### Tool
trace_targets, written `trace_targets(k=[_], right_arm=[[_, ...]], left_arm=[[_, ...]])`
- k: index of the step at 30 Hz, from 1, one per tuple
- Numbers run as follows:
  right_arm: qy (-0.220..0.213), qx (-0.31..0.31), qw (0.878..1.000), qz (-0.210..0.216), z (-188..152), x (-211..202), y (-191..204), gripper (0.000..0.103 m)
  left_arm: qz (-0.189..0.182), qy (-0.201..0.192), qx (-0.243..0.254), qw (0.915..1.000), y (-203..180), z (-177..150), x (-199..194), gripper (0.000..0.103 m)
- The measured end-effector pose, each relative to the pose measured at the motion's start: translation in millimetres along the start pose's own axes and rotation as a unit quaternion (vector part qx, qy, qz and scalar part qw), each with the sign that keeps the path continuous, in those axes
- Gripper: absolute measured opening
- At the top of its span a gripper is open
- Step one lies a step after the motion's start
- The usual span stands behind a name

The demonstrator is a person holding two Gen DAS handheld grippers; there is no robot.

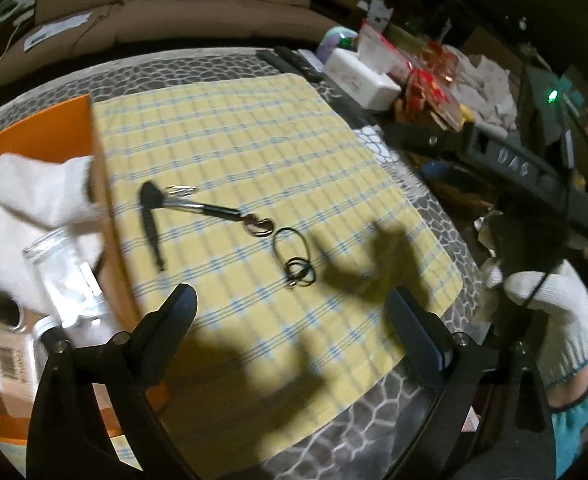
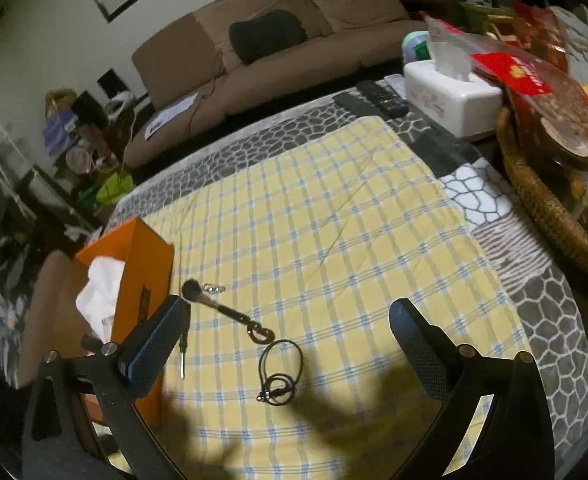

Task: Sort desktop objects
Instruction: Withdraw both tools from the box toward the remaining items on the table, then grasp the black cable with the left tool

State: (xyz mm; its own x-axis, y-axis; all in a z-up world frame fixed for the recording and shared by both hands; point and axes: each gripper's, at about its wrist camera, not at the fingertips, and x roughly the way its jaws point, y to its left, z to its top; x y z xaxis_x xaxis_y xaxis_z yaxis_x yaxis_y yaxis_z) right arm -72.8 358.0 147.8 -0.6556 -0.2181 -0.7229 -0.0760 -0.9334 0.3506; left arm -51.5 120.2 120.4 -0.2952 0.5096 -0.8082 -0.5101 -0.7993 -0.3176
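On a yellow checked cloth point(image 1: 254, 140) lie a makeup brush point(image 1: 198, 206) with a hooked clasp point(image 1: 262, 226) at its end, a thin black tool point(image 1: 152, 232) and a coiled black cable point(image 1: 294, 256). My left gripper point(image 1: 290, 304) hovers over the cloth's near edge, open and empty, with the cable just beyond its fingertips. The right wrist view shows the same brush point(image 2: 210, 300), tool point(image 2: 183, 356) and cable point(image 2: 280, 372). My right gripper point(image 2: 288, 312) is open above the cable, holding nothing.
An orange box point(image 1: 106, 184) at the cloth's left edge holds a white cloth point(image 1: 34, 200) and a clear jar point(image 1: 66, 280). A tissue box point(image 2: 450, 96), remotes point(image 2: 374, 100) and a wicker basket point(image 2: 542, 200) crowd the far right. A gloved hand point(image 1: 554, 308) is at right.
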Motion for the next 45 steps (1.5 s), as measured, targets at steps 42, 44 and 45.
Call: trace_targets(k=[42,44,45], right_arm=[[0.044,-0.027,0.998,0.025,-13.2,42.8,13.0,0.046],[0.056,-0.041,0.997,0.029,-16.3,53.7,23.2,0.045],[0.063,-0.053,0.996,0.028,-19.0,60.5,30.2,0.045]], left_arm=[[-0.007,-0.031,-0.016,0.9994,19.0,23.7,-1.8,0.012],[-0.016,-0.044,-0.026,0.9986,28.7,27.3,-22.9,0.012],[-0.018,-0.050,-0.029,0.9982,33.7,28.8,-32.6,0.012]])
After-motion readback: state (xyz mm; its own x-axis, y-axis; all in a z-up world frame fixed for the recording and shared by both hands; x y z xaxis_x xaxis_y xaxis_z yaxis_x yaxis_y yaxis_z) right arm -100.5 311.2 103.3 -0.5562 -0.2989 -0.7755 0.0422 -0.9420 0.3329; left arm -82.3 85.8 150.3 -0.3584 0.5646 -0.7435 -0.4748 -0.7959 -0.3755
